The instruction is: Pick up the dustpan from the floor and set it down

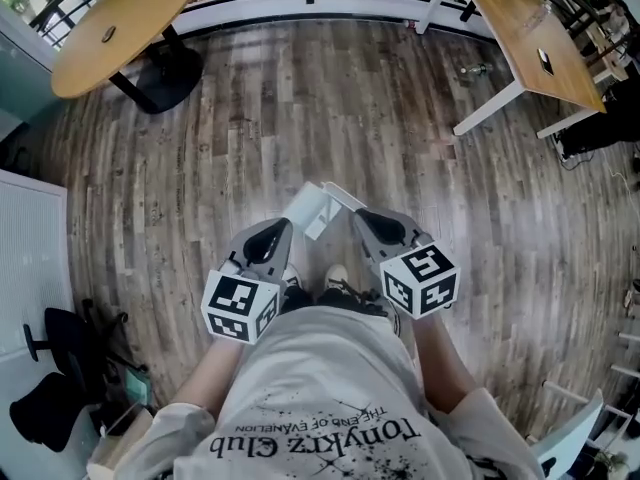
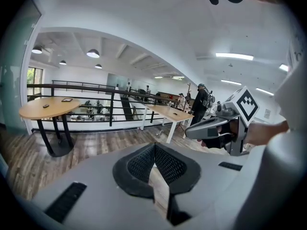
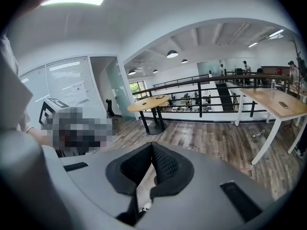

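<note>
In the head view a white dustpan (image 1: 322,208) lies on the wooden floor just ahead of the person's shoes (image 1: 336,282). It shows between the tips of the two grippers, which hang above it at waist height. My left gripper (image 1: 277,230) is to its left, its mesh pads (image 2: 144,163) closed against each other with nothing between them. My right gripper (image 1: 366,218) is to its right; its pads (image 3: 165,164) also meet at the tip, and only floor shows through the slit below. The right gripper (image 2: 192,132) appears from the side in the left gripper view, holding nothing. Neither gripper view shows the dustpan.
A round wooden table (image 1: 110,28) on a black foot stands far left. A long wooden table (image 1: 530,38) with white legs stands far right, a black railing (image 2: 110,107) behind both. A black office chair (image 1: 60,368) sits near left, a white chair (image 1: 572,438) near right.
</note>
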Demonstrator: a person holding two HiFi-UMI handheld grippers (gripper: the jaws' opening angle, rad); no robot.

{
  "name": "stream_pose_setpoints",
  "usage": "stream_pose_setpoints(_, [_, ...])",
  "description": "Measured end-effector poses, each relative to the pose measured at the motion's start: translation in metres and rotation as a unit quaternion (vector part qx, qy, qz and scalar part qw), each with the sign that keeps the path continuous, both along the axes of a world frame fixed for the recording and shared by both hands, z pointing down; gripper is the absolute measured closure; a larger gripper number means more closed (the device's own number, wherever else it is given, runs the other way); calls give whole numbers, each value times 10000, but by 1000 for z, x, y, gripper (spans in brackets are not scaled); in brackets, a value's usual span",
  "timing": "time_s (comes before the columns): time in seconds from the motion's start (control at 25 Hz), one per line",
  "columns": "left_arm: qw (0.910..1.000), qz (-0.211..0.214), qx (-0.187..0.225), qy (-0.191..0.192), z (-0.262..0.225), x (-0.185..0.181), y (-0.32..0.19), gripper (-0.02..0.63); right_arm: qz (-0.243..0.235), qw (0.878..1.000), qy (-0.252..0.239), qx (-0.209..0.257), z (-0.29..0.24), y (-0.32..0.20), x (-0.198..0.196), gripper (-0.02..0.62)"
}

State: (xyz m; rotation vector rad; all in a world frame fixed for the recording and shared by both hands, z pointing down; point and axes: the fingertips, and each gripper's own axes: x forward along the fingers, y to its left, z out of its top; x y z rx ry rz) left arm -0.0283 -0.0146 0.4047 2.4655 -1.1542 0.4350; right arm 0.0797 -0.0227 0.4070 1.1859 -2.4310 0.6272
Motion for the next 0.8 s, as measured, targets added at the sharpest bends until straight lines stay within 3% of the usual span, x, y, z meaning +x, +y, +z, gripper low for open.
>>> stream_pose_setpoints(0.8, [9998, -151, -32, 82, -3, -3, 15, 583, 7, 10000, 74, 58, -1, 16, -2, 571])
